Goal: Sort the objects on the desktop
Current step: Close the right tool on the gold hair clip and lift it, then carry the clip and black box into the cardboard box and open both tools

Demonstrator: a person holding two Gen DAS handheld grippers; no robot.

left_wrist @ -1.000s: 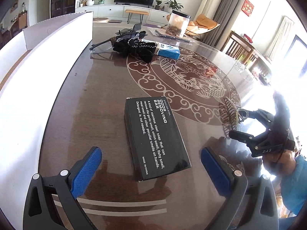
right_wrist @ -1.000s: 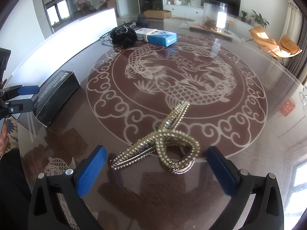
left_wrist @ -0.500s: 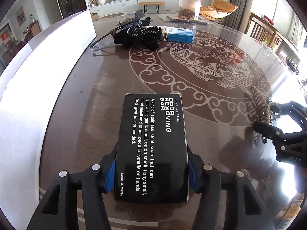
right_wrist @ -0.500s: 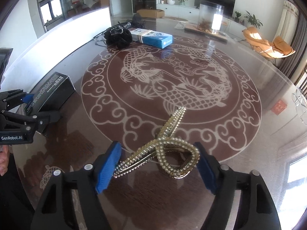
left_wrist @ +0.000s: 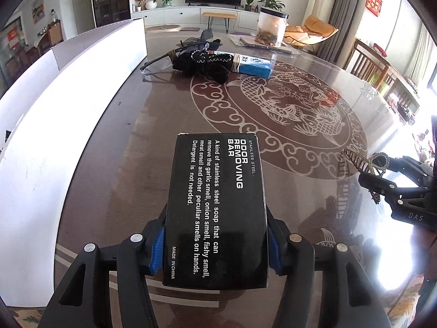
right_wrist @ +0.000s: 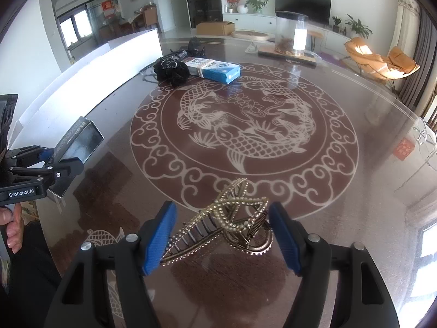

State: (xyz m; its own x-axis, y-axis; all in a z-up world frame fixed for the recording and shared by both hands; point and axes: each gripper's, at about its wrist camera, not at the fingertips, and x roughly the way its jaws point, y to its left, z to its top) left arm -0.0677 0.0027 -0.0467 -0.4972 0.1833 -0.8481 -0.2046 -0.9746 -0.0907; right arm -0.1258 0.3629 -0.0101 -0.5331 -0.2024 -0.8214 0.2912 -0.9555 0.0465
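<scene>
My left gripper (left_wrist: pixel 215 248) is shut on a black "Odor Removing Bar" box (left_wrist: pixel 218 207) and holds it lifted off the table; it also shows in the right wrist view (right_wrist: pixel 76 142). My right gripper (right_wrist: pixel 222 236) is shut on a gold pearl-studded hair claw (right_wrist: pixel 226 224), tilted up between the blue pads; the claw also shows in the left wrist view (left_wrist: pixel 367 162). At the far side lie a blue and white box (left_wrist: pixel 252 64), a black scrunchie (left_wrist: pixel 202 64) and glasses (left_wrist: pixel 157 64).
A long white open box (left_wrist: pixel 68 87) runs along the table's left edge. A clear jar (left_wrist: pixel 271 30) stands at the far side on a flat tray. The round glass-topped table (left_wrist: pixel 286 104) carries a fish pattern. Chairs stand to the right.
My left gripper closed on the black box and lifted it. My right gripper closed on the hair claw and raised it off the table, tilting it.
</scene>
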